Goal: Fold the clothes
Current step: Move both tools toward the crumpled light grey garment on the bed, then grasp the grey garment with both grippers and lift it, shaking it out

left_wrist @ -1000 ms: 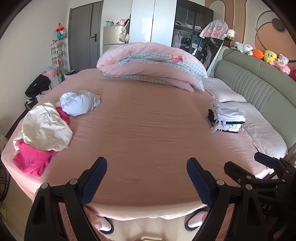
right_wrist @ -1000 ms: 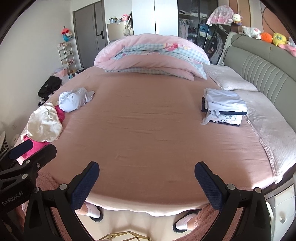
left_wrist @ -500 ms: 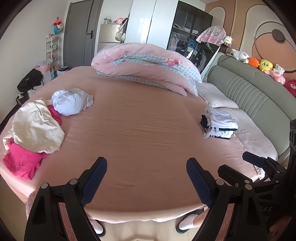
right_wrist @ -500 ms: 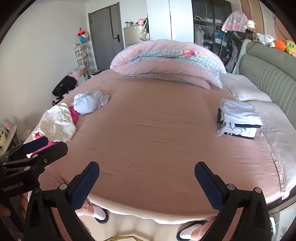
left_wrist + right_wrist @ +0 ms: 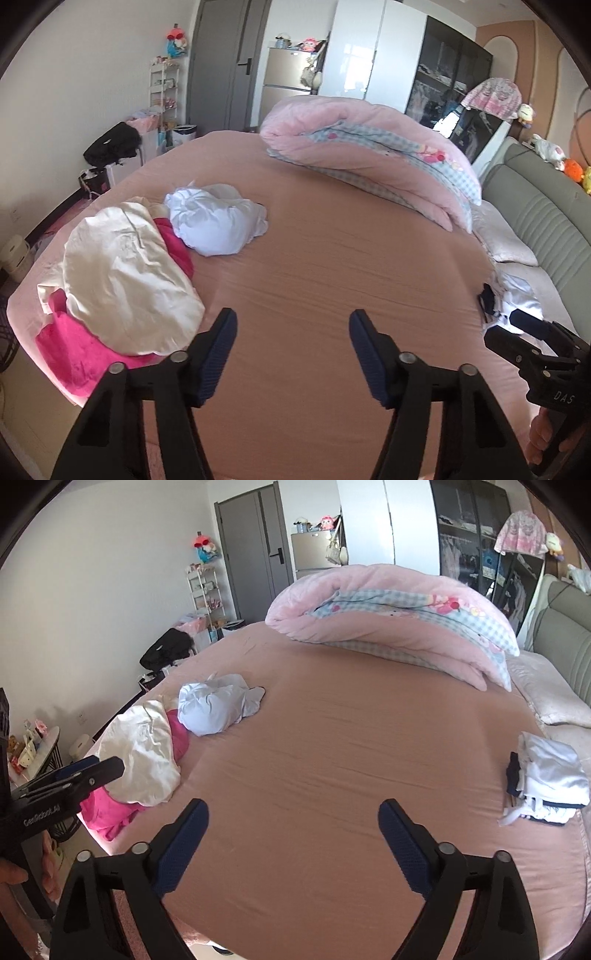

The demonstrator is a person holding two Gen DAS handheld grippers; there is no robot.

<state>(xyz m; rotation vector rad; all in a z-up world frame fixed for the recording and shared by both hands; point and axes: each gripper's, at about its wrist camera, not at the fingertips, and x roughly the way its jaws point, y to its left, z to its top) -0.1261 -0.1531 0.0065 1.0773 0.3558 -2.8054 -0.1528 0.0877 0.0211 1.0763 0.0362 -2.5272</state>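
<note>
The unfolded clothes lie heaped at the left edge of the bed (image 5: 332,280): a cream garment (image 5: 122,280) draped over a bright pink one (image 5: 77,354), with a white bundle (image 5: 218,225) just beside them, farther in. I judge they are kept there so the bare middle of the sheet stays free as a folding surface. The folded stack (image 5: 543,779) sits well apart on the right, near the pillows (image 5: 550,698), which separates finished work from what is left.

My left gripper (image 5: 290,354) hangs over the near sheet, close to the cream garment; its jaws have just been closing, yet they stand apart with nothing between them. My right gripper (image 5: 293,842) has also just narrowed, stands wider, and is likewise empty. Both point toward the heap, so I judge a pick-up comes next.

The left wrist view shows the heap large and near, but only a sliver of the folded stack behind my right gripper. The right wrist view shows that stack whole, and my left gripper from the side, in front of the heap. The rolled quilt (image 5: 373,147) lies across the far side of the bed in both views.
</note>
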